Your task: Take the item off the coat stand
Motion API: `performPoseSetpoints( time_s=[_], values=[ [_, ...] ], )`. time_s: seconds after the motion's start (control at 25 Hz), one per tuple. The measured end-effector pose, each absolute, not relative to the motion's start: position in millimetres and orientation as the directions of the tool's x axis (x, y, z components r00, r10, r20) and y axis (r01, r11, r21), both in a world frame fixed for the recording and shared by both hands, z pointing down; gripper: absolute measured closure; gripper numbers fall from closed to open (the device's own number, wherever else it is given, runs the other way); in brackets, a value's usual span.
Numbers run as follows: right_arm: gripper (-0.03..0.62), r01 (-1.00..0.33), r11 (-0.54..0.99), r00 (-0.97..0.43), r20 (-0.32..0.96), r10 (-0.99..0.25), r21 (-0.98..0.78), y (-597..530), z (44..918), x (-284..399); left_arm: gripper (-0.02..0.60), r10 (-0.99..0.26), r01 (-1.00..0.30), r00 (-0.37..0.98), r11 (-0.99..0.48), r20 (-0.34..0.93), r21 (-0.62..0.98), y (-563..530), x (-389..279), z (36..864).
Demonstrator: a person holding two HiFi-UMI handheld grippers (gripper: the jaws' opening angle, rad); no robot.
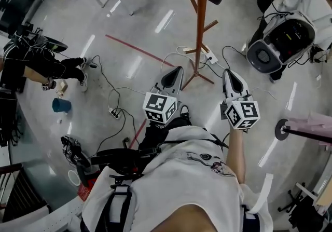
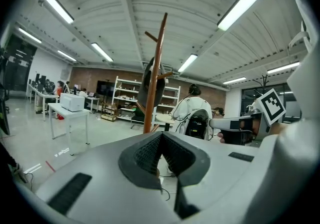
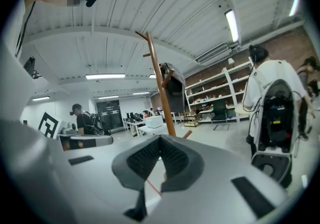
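One item: a dark hanging piece [image 2: 150, 83], garment or bag I cannot tell, up on the top pegs of the wooden coat stand [image 1: 201, 23], well off the floor and touched by neither gripper
Two grippers: left gripper [image 1: 175, 71] and right gripper [image 1: 230, 74] are both clenched tip to tip with nothing between the jaws, side by side short of the stand, one to either side of its pole
Grip risk: shut jaws cannot take hold; meeting the item like this would likely only shove it and set it swinging on its peg
Snag risk: if it is pulled straight out rather than lifted over the peg's upturned end, a loop or fold could catch and the pull would pass into the stand
Tipping risk: the pole is tall and thin on short splayed feet [image 1: 199, 73], so a sideways tug high up could rock or topple it
Floor risk: white cable [image 1: 182, 49] and a power strip [image 1: 211, 59] lie right by the feet; a step closer could catch a foot or drag them
Bystander: a person in white with a backpack rig [image 1: 290, 5] stands near the stand's far side, within reach of a falling pole, in my judgement
Unclear: how the item sits on its peg
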State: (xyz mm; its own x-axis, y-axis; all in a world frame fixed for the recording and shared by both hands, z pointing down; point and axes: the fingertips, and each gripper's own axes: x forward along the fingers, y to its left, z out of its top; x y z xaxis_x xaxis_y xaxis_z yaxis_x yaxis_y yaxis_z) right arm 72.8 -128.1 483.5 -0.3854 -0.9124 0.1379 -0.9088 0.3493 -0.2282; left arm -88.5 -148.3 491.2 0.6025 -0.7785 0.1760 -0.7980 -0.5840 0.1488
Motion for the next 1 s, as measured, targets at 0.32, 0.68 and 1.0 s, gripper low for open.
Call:
performPoseSetpoints(
  time_s=[0.32, 0.68, 1.0],
  values=[
    [0.591, -0.911, 0.334, -0.377, 0.158, -0.913, -0.243, -152.2, 491.5, 69.2, 0.578, -0.769, -0.789, 0.614, -0.593, 0.176, 0.162, -172.9, -75.9, 495.8],
    [0.591, -0.876, 0.41, -0.45, 0.127, -0.884, -0.253, -207.5, 478.5, 60.9, 0.578, -0.83, -0.842, 0.538, -0.523, 0.145, 0.129, -219.7, -81.4, 480.2],
    [0.591, -0.857, 0.463, -0.493, 0.1, -0.864, -0.226, -236.4, 463.0, 60.1, 0.578, -0.844, -0.852, 0.523, -0.512, 0.118, 0.11, -245.3, -67.1, 464.4]
  ],
)
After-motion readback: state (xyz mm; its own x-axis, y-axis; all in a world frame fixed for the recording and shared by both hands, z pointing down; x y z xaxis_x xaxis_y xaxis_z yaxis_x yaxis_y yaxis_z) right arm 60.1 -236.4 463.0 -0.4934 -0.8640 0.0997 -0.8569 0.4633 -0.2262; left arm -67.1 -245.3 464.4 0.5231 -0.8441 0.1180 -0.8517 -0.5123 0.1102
